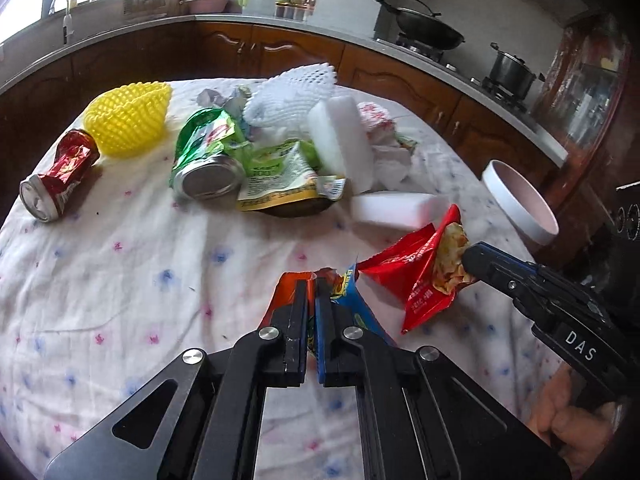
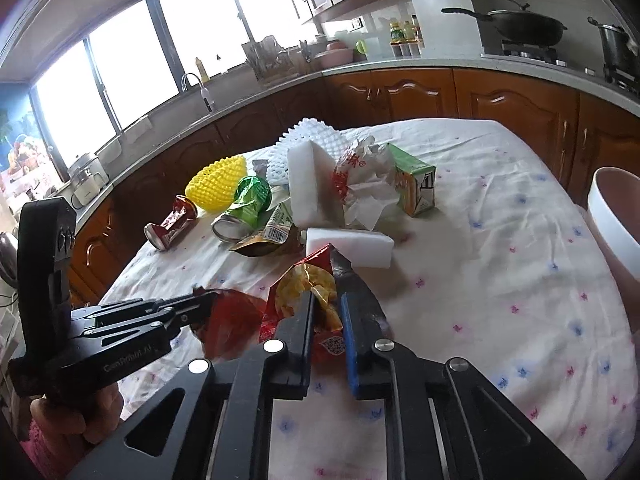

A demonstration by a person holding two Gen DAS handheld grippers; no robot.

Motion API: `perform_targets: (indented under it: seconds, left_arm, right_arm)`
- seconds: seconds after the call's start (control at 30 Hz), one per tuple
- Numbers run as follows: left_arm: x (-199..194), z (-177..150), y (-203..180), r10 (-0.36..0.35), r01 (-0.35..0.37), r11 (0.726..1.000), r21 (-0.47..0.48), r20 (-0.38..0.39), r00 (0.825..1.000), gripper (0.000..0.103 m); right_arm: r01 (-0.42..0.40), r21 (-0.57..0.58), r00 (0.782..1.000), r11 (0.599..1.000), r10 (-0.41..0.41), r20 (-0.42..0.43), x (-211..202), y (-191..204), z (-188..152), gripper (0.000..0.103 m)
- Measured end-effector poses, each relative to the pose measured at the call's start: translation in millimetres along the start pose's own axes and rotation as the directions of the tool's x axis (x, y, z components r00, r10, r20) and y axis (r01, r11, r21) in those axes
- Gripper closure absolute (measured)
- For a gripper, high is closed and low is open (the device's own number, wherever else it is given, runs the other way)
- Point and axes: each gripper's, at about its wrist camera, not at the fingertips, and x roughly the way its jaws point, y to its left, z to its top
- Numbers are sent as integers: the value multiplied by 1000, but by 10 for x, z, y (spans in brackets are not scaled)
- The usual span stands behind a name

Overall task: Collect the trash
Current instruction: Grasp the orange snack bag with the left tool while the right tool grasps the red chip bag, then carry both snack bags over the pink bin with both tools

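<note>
You have two crinkled foil snack wrappers at the near edge of the cloth-covered surface (image 1: pixel 120 300). The blue-and-orange wrapper (image 1: pixel 344 300) is pinched flat in your left gripper (image 1: pixel 313 280), jaws fully closed on it. The red wrapper with the yellow picture (image 2: pixel 304 292) sits clamped in your right gripper (image 2: pixel 326 300). Lift both straight up so neither foil slips free, then carry them right to the white round bin (image 1: pixel 520 204) just past the surface edge, clear of the white foam block (image 1: pixel 394 210).
</note>
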Motion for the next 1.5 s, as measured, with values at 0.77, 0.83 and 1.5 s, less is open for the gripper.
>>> perform_targets:
  seconds: [0.77, 0.83, 1.5]
  left_arm:
    - [-148, 410, -1146, -173, 160, 973, 165, 69, 983, 101]
    - [-134, 450, -1244, -184, 169, 970, 177, 69, 981, 101]
    - [284, 1055, -2326, -313, 290, 915, 282, 39, 949, 101]
  right_arm:
    - [104, 147, 976, 984, -130, 176, -1079, -806, 43, 90]
    - [122, 164, 971, 979, -152, 187, -1148, -910, 53, 90]
    - [280, 311, 902, 908, -360, 240, -1676, -1897, 333, 90]
